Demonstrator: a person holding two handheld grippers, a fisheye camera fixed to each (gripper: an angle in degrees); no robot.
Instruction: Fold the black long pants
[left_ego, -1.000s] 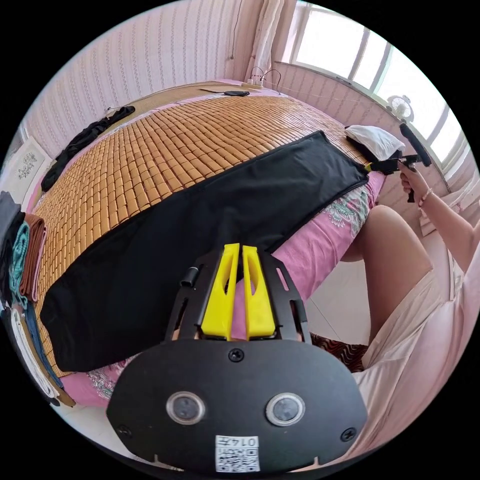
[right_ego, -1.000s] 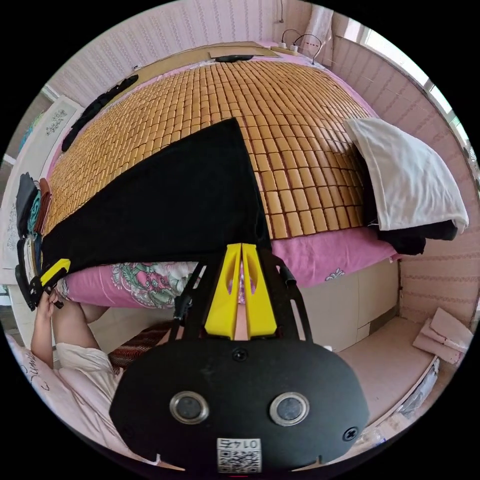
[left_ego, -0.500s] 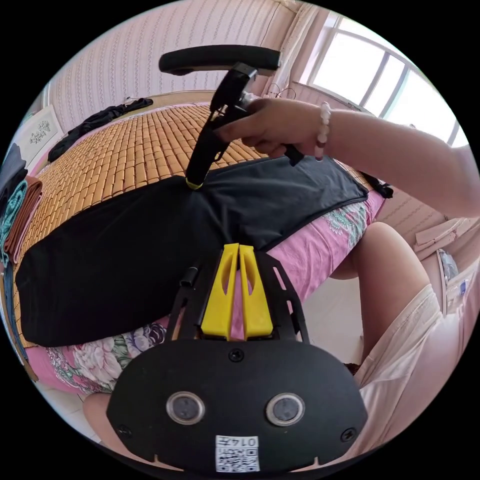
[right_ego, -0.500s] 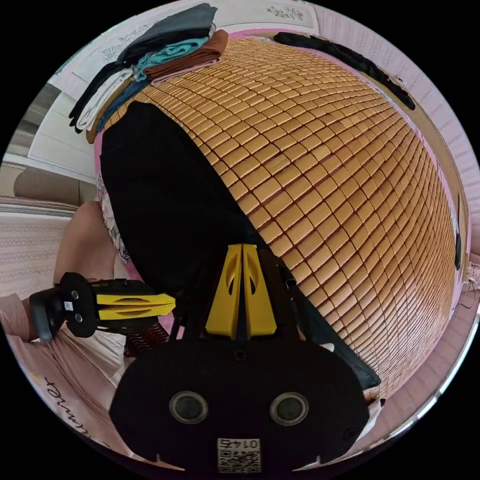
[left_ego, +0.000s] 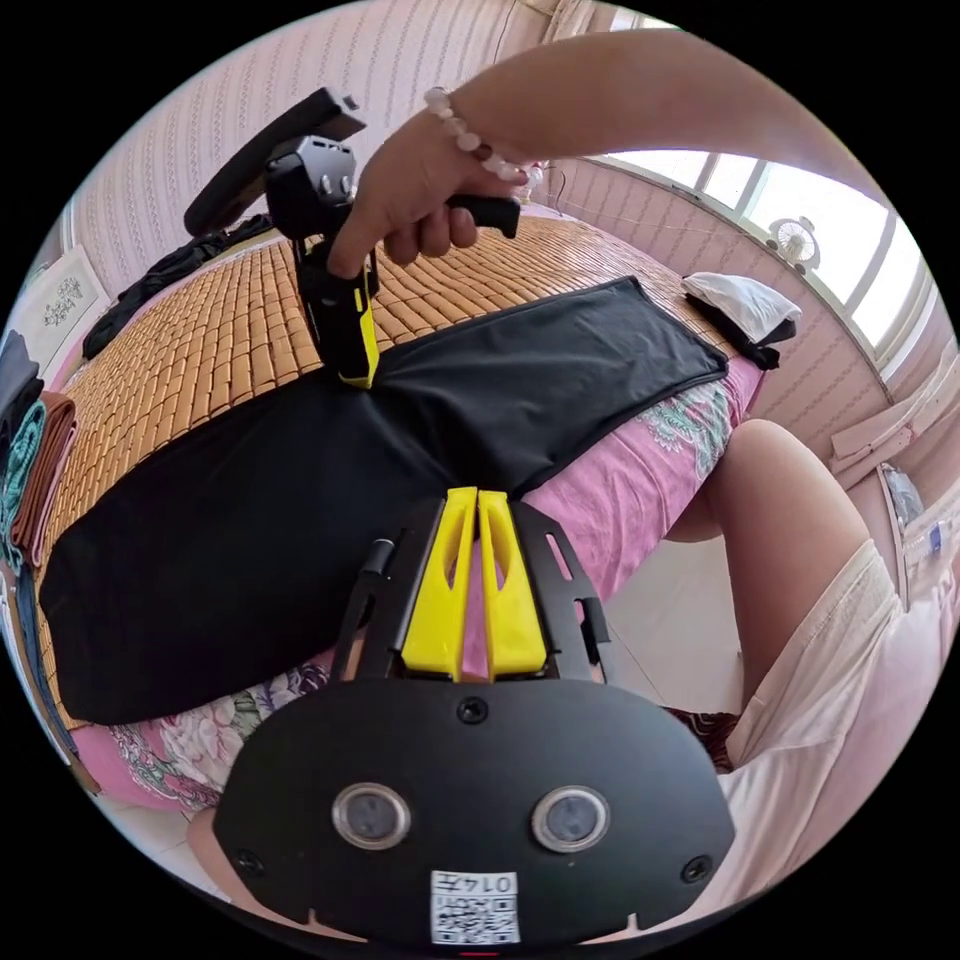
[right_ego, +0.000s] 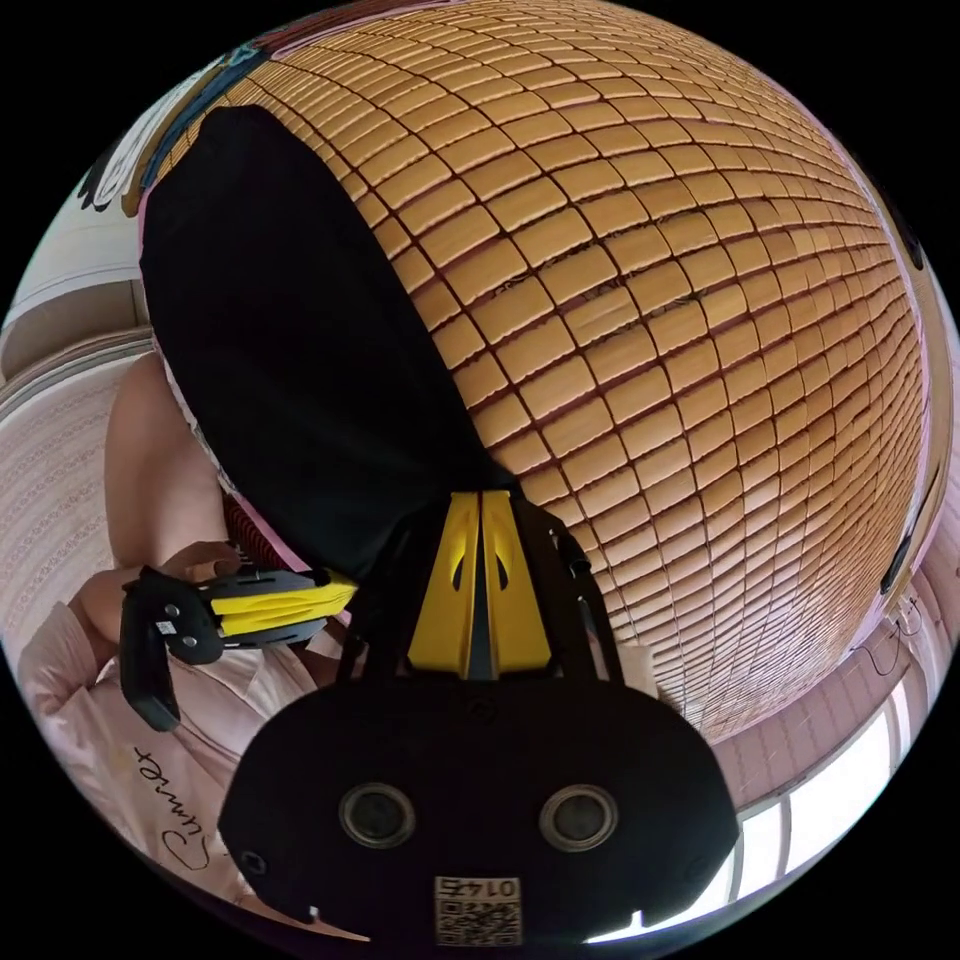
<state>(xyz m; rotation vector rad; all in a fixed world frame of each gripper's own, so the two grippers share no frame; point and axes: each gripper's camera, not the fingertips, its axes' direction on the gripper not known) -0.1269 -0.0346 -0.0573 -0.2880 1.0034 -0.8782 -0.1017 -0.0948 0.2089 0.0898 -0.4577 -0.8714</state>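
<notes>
Left gripper view, right gripper (left_ego: 357, 375) tip on black pants (left_ego: 300, 500)

I'm seeing the black pants (left_ego: 300, 500) as soft matt cloth, lying smooth with hardly a wrinkle. The mat (right_ego: 680, 300) under them is looking like small glossy bamboo tiles, hard and ribbed at the joints. The bedsheet (left_ego: 640, 480) is showing as thin printed cloth. My left gripper (left_ego: 477, 498) is showing smooth yellow plastic jaws on a matt black frame with metal screws.
</notes>
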